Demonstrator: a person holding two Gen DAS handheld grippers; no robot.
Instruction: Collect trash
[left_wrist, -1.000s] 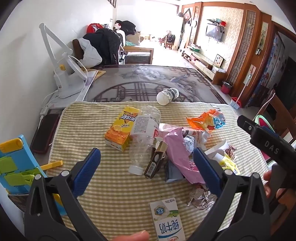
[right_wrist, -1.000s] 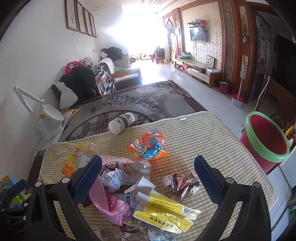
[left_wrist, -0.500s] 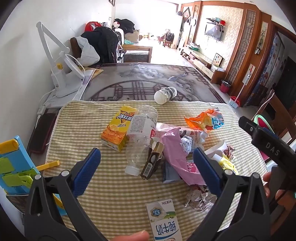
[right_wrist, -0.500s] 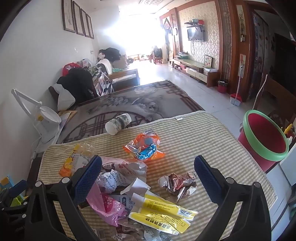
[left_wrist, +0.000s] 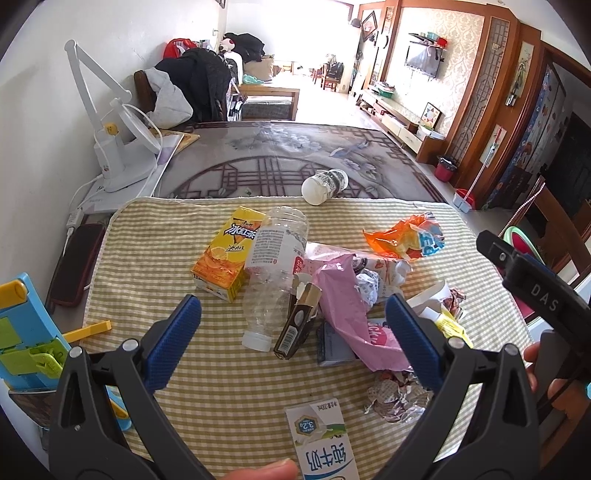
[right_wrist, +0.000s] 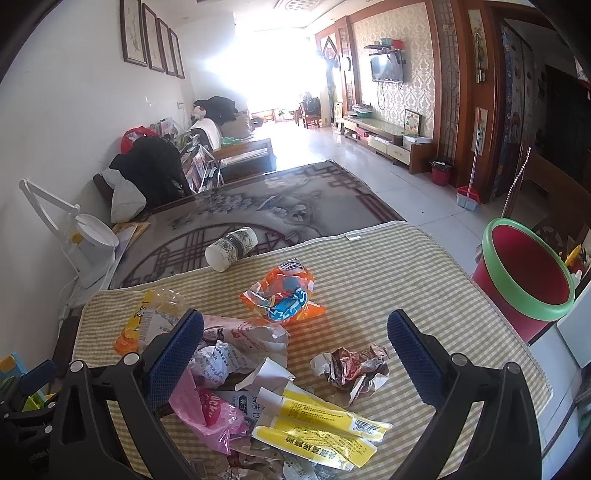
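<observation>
Trash lies piled on a checked cloth (left_wrist: 155, 266): a yellow drink carton (left_wrist: 225, 254), a clear plastic bottle (left_wrist: 275, 266), a pink bag (left_wrist: 343, 295), an orange wrapper (left_wrist: 404, 236) and a milk carton (left_wrist: 321, 439). My left gripper (left_wrist: 293, 328) hovers open above the bottle's cap end. My right gripper (right_wrist: 295, 350) is open over a crumpled wrapper (right_wrist: 351, 365), yellow packets (right_wrist: 317, 424) and the orange wrapper (right_wrist: 284, 295). A red bin with a green rim (right_wrist: 524, 273) stands off the table's right side.
A paper cup (left_wrist: 325, 181) lies on its side beyond the cloth. A white desk lamp (left_wrist: 110, 140) stands at the far left, with a dark phone (left_wrist: 74, 269) and a blue and green plastic toy (left_wrist: 22, 332) along the left edge. A hand (left_wrist: 539, 373) holds the right gripper.
Both cameras have drawn back and risen slightly, so the trash pile sits a little farther away. Nothing on the cloth has moved and both grippers stay open.
</observation>
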